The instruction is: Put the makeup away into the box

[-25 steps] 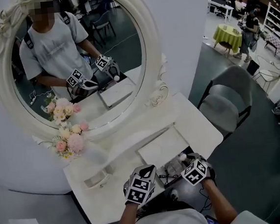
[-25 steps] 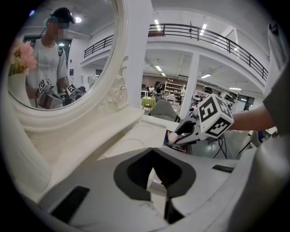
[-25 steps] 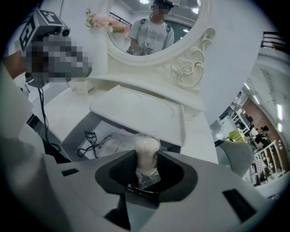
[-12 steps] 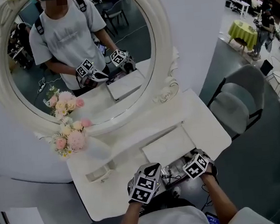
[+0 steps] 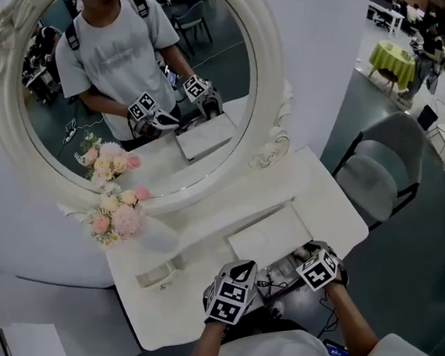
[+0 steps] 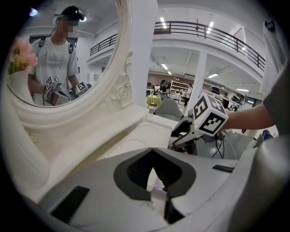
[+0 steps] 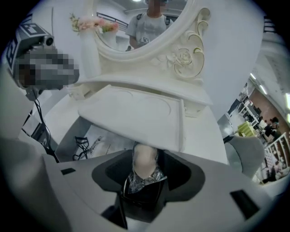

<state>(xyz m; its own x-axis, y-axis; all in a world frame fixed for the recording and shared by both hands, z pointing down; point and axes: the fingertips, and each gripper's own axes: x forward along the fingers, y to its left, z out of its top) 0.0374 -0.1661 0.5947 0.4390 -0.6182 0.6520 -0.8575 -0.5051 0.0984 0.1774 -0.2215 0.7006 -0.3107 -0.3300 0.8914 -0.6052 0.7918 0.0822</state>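
The desk (image 5: 318, 191) is finished in smooth white paint with a soft sheen. The mirror (image 5: 217, 41) along its back edge is glossy glass, and the carved frame (image 5: 273, 74) is painted white and touched with gilt. The flowers (image 5: 119, 216) toward the desk's left edge look like cloth. The makeup piece (image 7: 144, 164) is made up of a pale matt tip, crinkled silvery foil and a black body. The left gripper (image 6: 154, 164) is shelled in matt white plastic; its fingers (image 6: 138, 171) are lined with dark ribbed pads.
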